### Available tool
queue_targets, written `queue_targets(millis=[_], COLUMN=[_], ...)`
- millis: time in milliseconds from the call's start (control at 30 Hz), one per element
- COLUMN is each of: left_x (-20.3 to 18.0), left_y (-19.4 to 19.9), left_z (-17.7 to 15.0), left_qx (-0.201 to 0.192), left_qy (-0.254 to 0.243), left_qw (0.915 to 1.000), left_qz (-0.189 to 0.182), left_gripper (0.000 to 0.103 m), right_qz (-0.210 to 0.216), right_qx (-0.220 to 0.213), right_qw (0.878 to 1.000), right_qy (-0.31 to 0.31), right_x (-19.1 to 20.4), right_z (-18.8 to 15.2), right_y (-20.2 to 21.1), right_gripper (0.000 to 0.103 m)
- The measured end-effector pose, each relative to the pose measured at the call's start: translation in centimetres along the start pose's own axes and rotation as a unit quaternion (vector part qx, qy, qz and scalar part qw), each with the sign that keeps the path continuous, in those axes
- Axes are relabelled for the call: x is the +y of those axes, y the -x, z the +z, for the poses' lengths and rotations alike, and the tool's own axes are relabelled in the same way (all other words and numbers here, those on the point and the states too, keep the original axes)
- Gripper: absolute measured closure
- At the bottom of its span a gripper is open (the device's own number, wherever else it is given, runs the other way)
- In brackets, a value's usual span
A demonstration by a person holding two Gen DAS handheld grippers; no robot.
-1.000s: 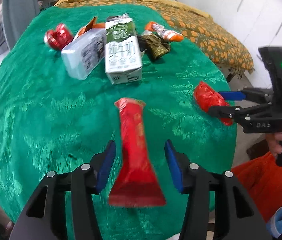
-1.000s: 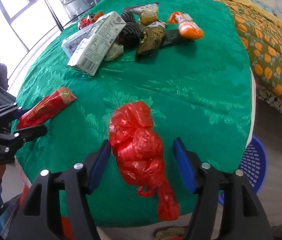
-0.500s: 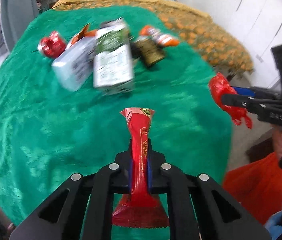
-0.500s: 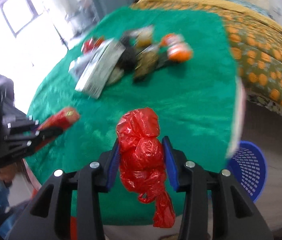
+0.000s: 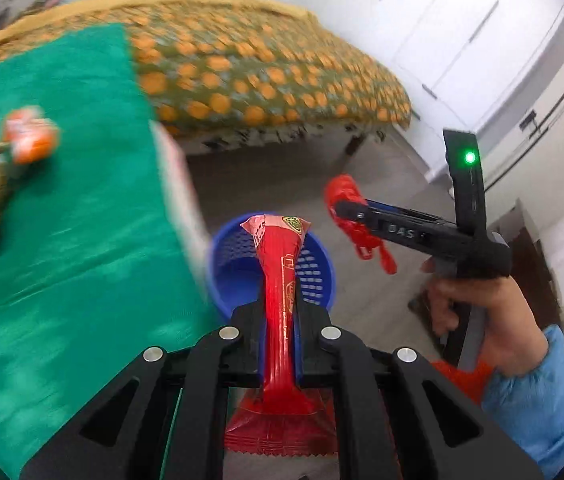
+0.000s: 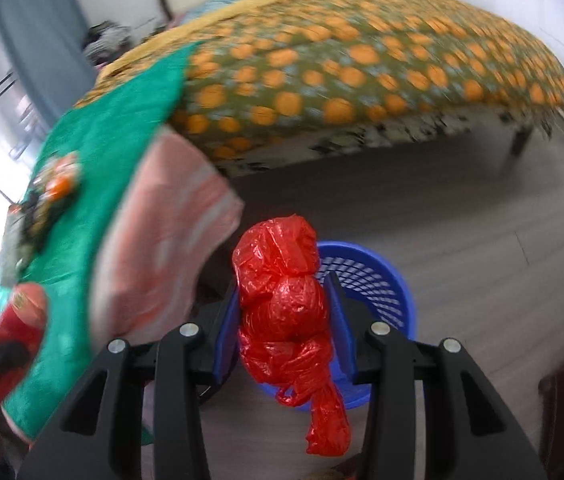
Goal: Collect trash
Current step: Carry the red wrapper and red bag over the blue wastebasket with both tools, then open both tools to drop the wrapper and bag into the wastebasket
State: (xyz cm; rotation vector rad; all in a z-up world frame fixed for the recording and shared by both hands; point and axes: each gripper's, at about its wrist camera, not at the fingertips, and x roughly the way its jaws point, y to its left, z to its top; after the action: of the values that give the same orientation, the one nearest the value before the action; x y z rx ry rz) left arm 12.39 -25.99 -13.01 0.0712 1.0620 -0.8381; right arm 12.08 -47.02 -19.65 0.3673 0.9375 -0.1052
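The left gripper [image 5: 281, 344] is clamped tight on a long red snack wrapper [image 5: 282, 280], pinched around its narrow middle so the flared, crimped end spreads out behind the pads and the printed top reaches forward over the blue basket [image 5: 238, 264]. That basket (a perforated plastic bin standing on the grey floor [image 5: 282, 172]) is the landmark here: it sits just past the edge of the table, whose green tablecloth [image 5: 66, 216] runs along the basket's left side.

The right gripper [image 6: 282, 312] is closed on a crumpled red plastic bag [image 6: 282, 300], blue pads pressing both flanks of the knotted bundle while a loose tail hangs below. From the right wrist view the bag hangs in front of the basket [image 6: 378, 280], covering its near left rim. In the left wrist view, that gripper [image 5: 342, 204] hovers to the right of the basket, held by a hand [image 5: 482, 312] in a light blue sleeve [image 5: 538, 400].

Left of the basket, on the tablecloth, lies blurred leftover trash, including an orange packet [image 5: 28, 140]. Beyond the basket stands a bed with an orange-patterned cover [image 5: 266, 64].
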Motion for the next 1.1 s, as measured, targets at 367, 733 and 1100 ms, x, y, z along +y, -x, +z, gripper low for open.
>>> queue_targets(millis=[367, 733, 1100], left_x=[-2.0, -3.7, -1.6], left_y=[-17.1, -10.7, 2.8], left_z=[2.3, 3.5, -3.8], left_qx=[0.052, -0.048, -0.113], left_qy=[-0.002, -0.02, -0.029], left_qw=[0.9984, 0.9986, 0.9912], left_qz=[0.024, 0.01, 0.064], left_gripper=[0.075, 0.01, 0.005], right_qz=[0.015, 0.005, -0.053], right_qx=[0.027, -0.064, -0.226], right_qw=[0.997, 0.993, 0.971], right_qy=[-0.07, -0.096, 0.064], right_x=[-7.5, -8.3, 4.9], right_z=[-0.3, 1.7, 1.3], right_y=[-7.4, -1.6, 7.4], right_gripper=[0.038, 0.027, 0.011])
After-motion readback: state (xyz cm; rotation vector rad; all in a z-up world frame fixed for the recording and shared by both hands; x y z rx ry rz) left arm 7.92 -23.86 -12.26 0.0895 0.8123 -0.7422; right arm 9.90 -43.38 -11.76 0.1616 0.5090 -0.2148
